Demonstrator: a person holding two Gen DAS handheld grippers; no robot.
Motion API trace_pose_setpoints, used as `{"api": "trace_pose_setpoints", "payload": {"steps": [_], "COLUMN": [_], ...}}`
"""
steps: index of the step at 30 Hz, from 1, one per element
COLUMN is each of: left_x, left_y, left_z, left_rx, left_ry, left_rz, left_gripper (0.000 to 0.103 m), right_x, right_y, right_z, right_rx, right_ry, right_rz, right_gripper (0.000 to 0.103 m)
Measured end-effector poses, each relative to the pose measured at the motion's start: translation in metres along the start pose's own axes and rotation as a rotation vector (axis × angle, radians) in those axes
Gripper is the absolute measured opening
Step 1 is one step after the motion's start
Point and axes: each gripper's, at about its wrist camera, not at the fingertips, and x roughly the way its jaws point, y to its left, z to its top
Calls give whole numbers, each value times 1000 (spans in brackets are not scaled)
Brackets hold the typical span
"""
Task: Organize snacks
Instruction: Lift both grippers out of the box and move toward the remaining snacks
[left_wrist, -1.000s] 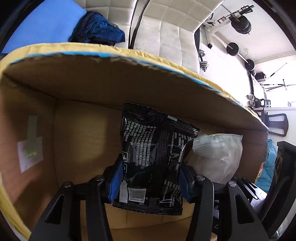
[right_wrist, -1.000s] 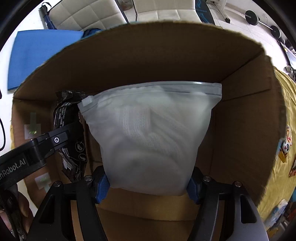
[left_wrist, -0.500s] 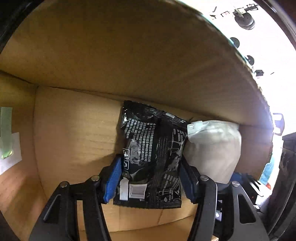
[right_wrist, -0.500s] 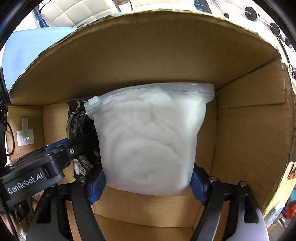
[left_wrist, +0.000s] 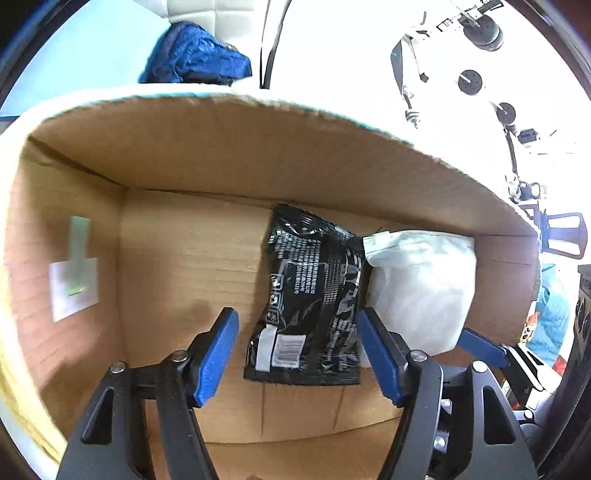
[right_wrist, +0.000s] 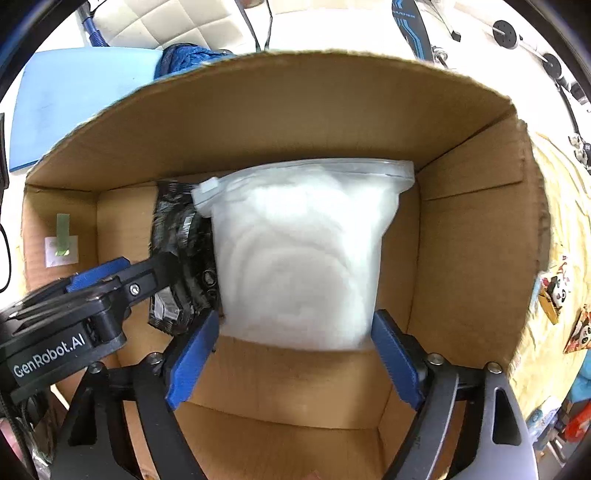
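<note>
A black snack packet (left_wrist: 314, 295) stands on the floor of a cardboard box (left_wrist: 184, 258), leaning on the back wall. My left gripper (left_wrist: 299, 354) is open, its blue pads apart from the packet on both sides. Beside it on the right sits a white zip bag (left_wrist: 421, 284). In the right wrist view the white zip bag (right_wrist: 303, 254) rests in the cardboard box (right_wrist: 461, 240), with my right gripper (right_wrist: 295, 354) open around its lower edge. The black packet (right_wrist: 177, 236) shows to its left, behind the left gripper's finger.
A white label with green tape (left_wrist: 74, 280) sticks to the box's left wall. Outside lie a blue mat (right_wrist: 81, 92), a dark blue cloth (left_wrist: 195, 59) and snack packets (right_wrist: 554, 291) on a yellow cloth at the right. Gym weights (left_wrist: 469, 81) stand beyond.
Both grippers have opened and let go of their packets, which now rest in the box. Both have pulled back and up a little, so the box rim is in view again.
</note>
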Motion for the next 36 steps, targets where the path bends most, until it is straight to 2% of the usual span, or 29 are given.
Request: {"api": "trace_pose_setpoints", "payload": {"steps": [2, 8, 11, 13, 14, 16, 19, 23, 28, 32, 36], "left_x": [-10, -52, -71, -80, -83, -92, -106, -124, -139, -154, -172], "left_y": [0, -6, 0, -3, -4, 0, -3, -3, -8, -8, -11], "left_z": [-6, -24, -51, -62, -64, -53, -65, -85, -114, -141, -169], "left_rx": [5, 43, 55, 62, 65, 68, 84, 95, 100, 86, 89], "left_ry": [-23, -114, -162, -188, -200, -241, -309, -361, -400, -431, -466], "left_rz": [3, 35, 50, 66, 83, 113, 144, 155, 146, 121, 127], "left_gripper": [66, 71, 74, 89, 91, 97, 100, 102, 102, 102, 102], "right_x": [-6, -35, -48, -56, -60, -69, -79, -91, -115, -135, -152], "right_y": [3, 11, 17, 19, 20, 12, 16, 15, 19, 19, 18], "right_z": [-4, -21, -29, -36, -39, -50, -63, -87, -118, -147, -179], "right_rx": [-4, -29, -41, -50, -55, -57, -62, -60, -58, -49, -51], "right_ry": [-13, -44, -72, -90, -98, -115, -137, -172, -249, -296, -333], "right_rz": [-7, -27, -42, -47, -49, -38, -41, -54, -74, -47, -30], "right_gripper": [95, 95, 95, 95, 101, 103, 103, 103, 103, 103, 103]}}
